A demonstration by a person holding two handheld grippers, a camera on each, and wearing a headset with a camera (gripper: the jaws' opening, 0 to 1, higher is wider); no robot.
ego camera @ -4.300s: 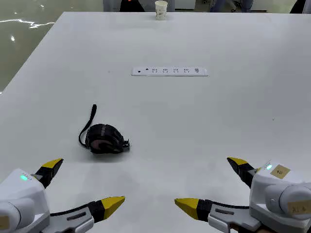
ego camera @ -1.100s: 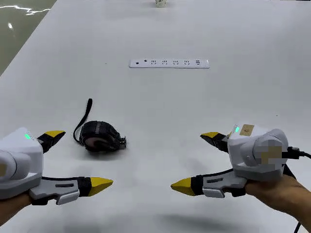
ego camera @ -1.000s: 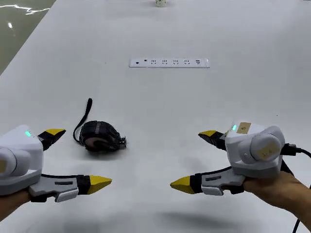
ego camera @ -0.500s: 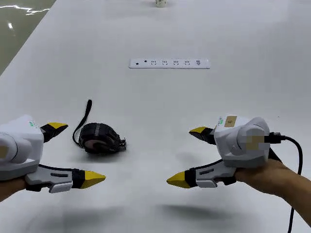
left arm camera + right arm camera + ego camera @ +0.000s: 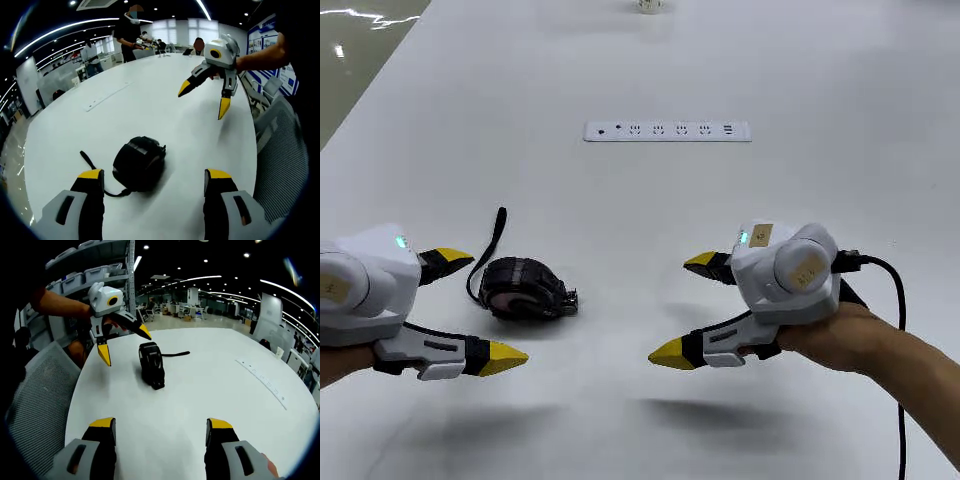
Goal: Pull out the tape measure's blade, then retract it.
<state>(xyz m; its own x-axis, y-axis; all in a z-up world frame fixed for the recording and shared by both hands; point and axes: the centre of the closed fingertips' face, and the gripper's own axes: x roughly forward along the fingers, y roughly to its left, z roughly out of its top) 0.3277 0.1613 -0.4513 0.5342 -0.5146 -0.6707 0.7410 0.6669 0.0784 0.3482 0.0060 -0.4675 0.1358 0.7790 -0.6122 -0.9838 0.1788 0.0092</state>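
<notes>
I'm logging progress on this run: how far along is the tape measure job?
Done: nothing yet. The tape measure lies on the table with its blade inside the case.
In hand: the left claw is open with the case just ahead of its jaws, not touching it. The right claw hangs open, apart, on the blade-mouth side.
Left: grip the case, catch the blade tip, pull it out, retract it.

White table (image 5: 800, 120) in front of me, black tape measure (image 5: 523, 290) on it at my left, strap (image 5: 490, 248) trailing back, white power strip (image 5: 667, 131) flat mid-table, cup (image 5: 648, 5) at far edge
</notes>
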